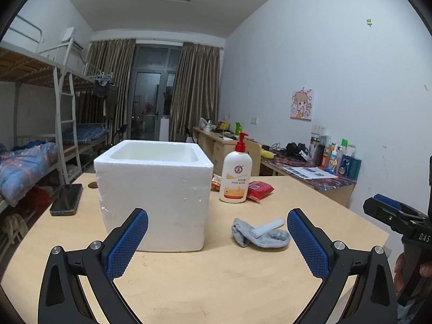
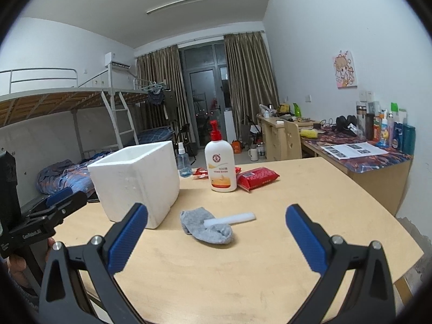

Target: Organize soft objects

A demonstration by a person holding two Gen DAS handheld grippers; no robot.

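Note:
A crumpled grey sock (image 1: pixel 259 234) (image 2: pixel 206 225) lies on the wooden table with a white foam strip (image 1: pixel 267 228) (image 2: pixel 229 219) resting across it. A white foam box (image 1: pixel 154 194) (image 2: pixel 135 178), open at the top, stands to the left of the sock. My left gripper (image 1: pixel 217 239) is open and empty, above the table in front of the box and sock. My right gripper (image 2: pixel 216 235) is open and empty, with the sock just beyond its fingers. Each gripper shows at the edge of the other's view, the right one (image 1: pixel 388 210) and the left one (image 2: pixel 62 199).
A white pump bottle with a red top (image 1: pixel 236 172) (image 2: pixel 220 162) and a red packet (image 1: pixel 259 189) (image 2: pixel 257 178) stand behind the sock. A phone (image 1: pixel 67 199) lies left of the box. A small spray bottle (image 2: pixel 183 162) stands behind the box. The table's right edge (image 2: pixel 399 232) is near.

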